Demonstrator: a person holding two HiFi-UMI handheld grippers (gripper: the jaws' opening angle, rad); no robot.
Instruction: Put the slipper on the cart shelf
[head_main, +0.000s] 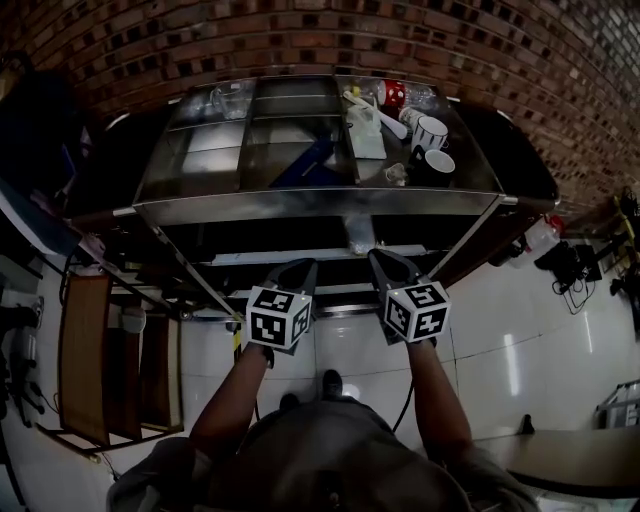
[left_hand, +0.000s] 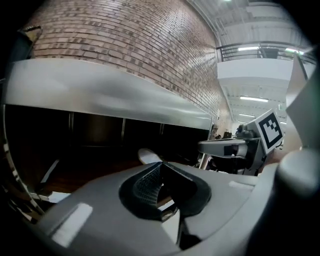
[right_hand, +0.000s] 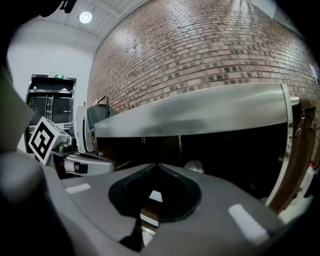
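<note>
A pale slipper (left_hand: 148, 155) lies on the dark lower shelf of the metal cart (head_main: 300, 206); the right gripper view shows the slipper (right_hand: 194, 166) too, and the head view shows a pale shape (head_main: 358, 237) under the top shelf's front edge. Both grippers hang side by side in front of the cart, apart from the slipper. My left gripper (head_main: 300, 268) is shut, its tips meeting (left_hand: 160, 165) with nothing between them. My right gripper (head_main: 385, 258) is shut and empty as well (right_hand: 156, 166).
The cart's top tray holds cups (head_main: 430, 132), a red spotted item (head_main: 392, 93), a blue object (head_main: 305, 160) and other small things. A brick wall (head_main: 300, 40) stands behind the cart. A wooden rack (head_main: 85, 355) stands on the floor at the left.
</note>
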